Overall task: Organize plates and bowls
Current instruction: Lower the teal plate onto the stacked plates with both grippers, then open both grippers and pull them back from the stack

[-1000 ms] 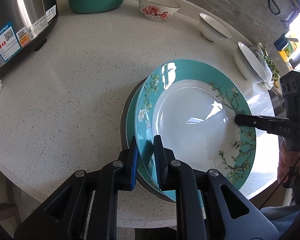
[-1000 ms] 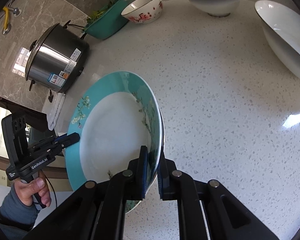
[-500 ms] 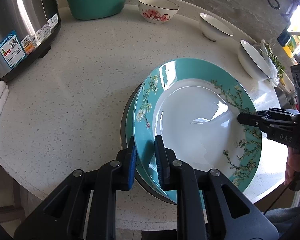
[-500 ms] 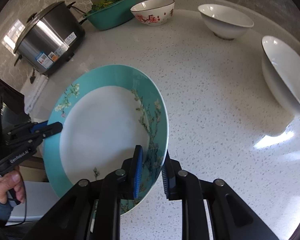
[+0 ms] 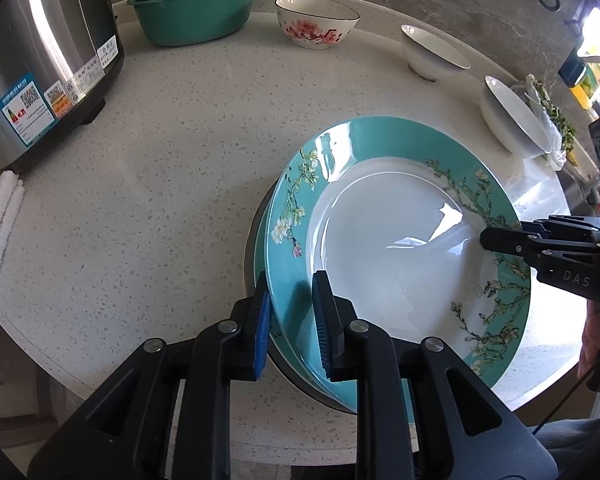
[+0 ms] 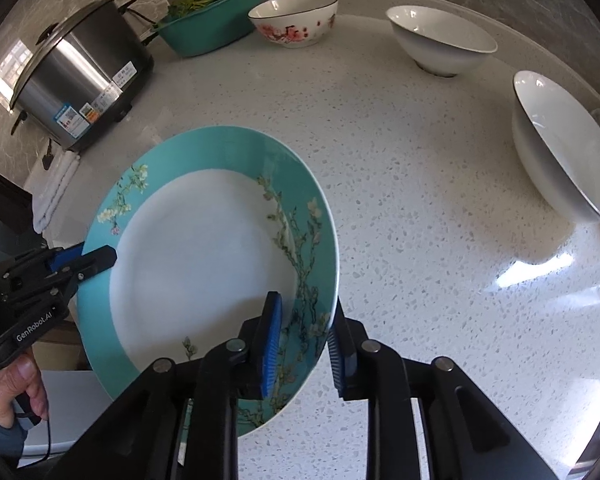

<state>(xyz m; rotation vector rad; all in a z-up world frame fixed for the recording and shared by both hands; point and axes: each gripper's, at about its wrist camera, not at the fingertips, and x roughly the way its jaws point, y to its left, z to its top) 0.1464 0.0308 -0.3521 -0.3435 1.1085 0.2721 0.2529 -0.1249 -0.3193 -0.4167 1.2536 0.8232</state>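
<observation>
plate atop stack, counter near edge | left gripper straddles rim at 7 o'clock, jaws just opening, pads clear | right gripper straddles opposite rim, 3 o'clock, opening, loose | both equally near

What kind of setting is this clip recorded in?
Most likely a home kitchen or dining corner: a round speckled stone table holds a steel rice cooker, a teal basin of leafy greens and several bowls, with a teal floral plate near its edge.
</observation>
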